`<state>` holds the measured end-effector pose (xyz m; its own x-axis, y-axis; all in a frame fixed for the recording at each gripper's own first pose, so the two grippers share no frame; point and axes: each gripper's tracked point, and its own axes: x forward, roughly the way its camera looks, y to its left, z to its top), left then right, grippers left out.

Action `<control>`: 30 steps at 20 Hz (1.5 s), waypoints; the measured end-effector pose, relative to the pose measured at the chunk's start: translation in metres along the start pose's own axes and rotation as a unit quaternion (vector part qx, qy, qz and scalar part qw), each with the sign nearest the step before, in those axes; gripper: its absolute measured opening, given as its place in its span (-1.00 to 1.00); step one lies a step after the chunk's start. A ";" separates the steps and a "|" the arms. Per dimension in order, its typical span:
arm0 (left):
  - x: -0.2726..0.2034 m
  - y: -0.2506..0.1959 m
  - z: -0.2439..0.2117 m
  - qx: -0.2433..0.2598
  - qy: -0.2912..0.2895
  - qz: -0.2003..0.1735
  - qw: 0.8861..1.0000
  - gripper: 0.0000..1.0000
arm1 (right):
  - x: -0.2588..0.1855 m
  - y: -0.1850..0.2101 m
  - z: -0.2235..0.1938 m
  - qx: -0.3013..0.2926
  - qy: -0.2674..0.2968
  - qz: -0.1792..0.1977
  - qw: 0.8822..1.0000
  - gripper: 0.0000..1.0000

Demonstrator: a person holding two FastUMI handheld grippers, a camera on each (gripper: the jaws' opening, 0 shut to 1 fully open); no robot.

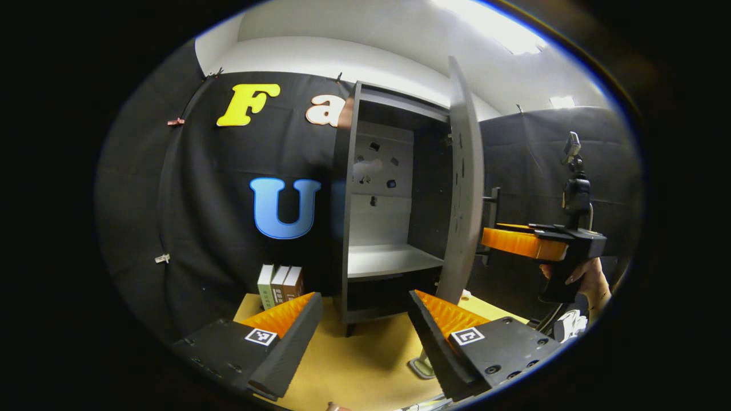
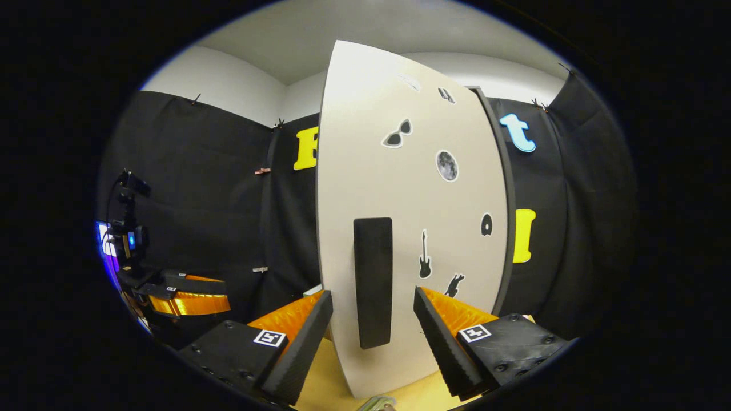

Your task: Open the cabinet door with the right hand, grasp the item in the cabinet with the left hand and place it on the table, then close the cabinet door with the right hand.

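Note:
The dark cabinet (image 1: 342, 228) stands on the table with its pale door (image 1: 464, 188) swung wide, seen edge-on. Its white shelf (image 1: 388, 260) is bare. A small pale object (image 1: 422, 366) lies on the tan table (image 1: 354, 359), partly hidden by my left gripper's right finger. My left gripper (image 1: 364, 297) is open, holds nothing and faces the cabinet from a short way off. In the right gripper view the door's front (image 2: 400, 188) bears stickers. Its dark upright handle (image 2: 373, 282) stands between the spread fingers of my open right gripper (image 2: 373, 294), touching neither.
Three small books (image 1: 280, 282) stand upright on the table, left of the cabinet. A hand (image 1: 588, 279) holds the right gripper (image 1: 485, 240) just beyond the door's edge. The left gripper (image 2: 188, 299) appears far left in the right gripper view. Black cloth walls surround the booth.

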<state>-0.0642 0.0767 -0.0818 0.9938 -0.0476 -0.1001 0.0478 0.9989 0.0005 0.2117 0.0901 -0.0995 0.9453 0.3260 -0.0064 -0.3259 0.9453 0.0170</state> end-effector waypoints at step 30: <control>0.084 -0.140 0.052 0.009 -0.064 -0.019 0.998 0.89 | -0.091 -0.140 0.023 -0.050 -0.029 -0.140 0.988 0.95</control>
<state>0.0177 -0.0671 -0.0386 0.9958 -0.0878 0.0269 0.0874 0.9960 0.0177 0.1720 -0.0720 -0.0779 0.9968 0.0521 0.0607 -0.0474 0.9960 -0.0754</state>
